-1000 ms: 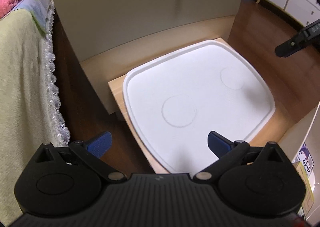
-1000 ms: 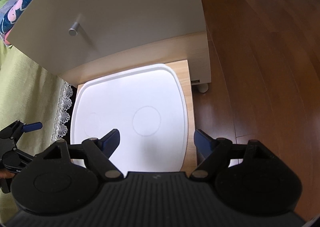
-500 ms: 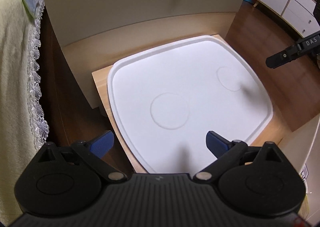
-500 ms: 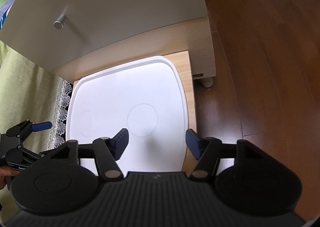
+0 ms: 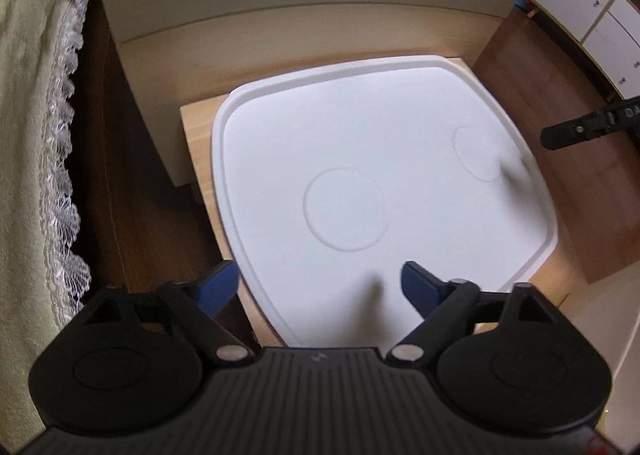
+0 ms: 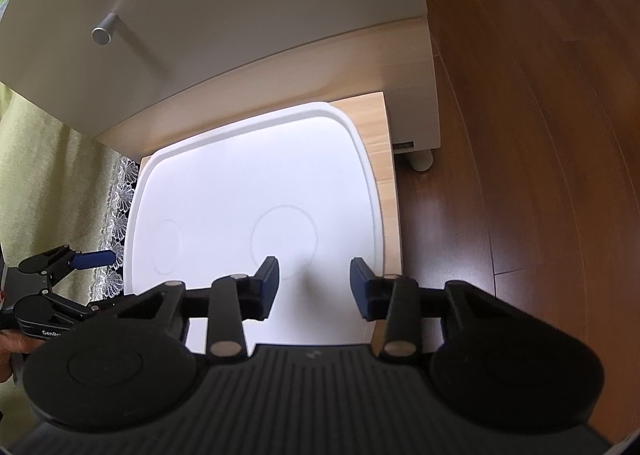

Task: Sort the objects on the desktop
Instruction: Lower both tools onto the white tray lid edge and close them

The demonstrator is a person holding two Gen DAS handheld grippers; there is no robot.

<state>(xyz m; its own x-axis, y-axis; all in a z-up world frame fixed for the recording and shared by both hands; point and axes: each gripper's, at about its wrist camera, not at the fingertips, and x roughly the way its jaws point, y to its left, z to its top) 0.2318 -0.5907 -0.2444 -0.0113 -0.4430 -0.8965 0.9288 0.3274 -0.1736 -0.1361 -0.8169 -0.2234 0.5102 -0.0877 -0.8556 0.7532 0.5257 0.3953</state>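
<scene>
Right wrist view: white rimmed plastic tray (image 6: 256, 183) lies flat on the small wooden tabletop (image 6: 386, 159), bare. Right gripper (image 6: 314, 281) over its near right edge, fingers narrowing, nothing between. Left gripper (image 5: 320, 285) straddles the near left rim, fingers wide, closing, empty.

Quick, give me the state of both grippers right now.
Left gripper: open, jaws closing, nothing between them, above the white tray.
Right gripper: open, jaws closing, nothing between them, above the same tray.
</scene>
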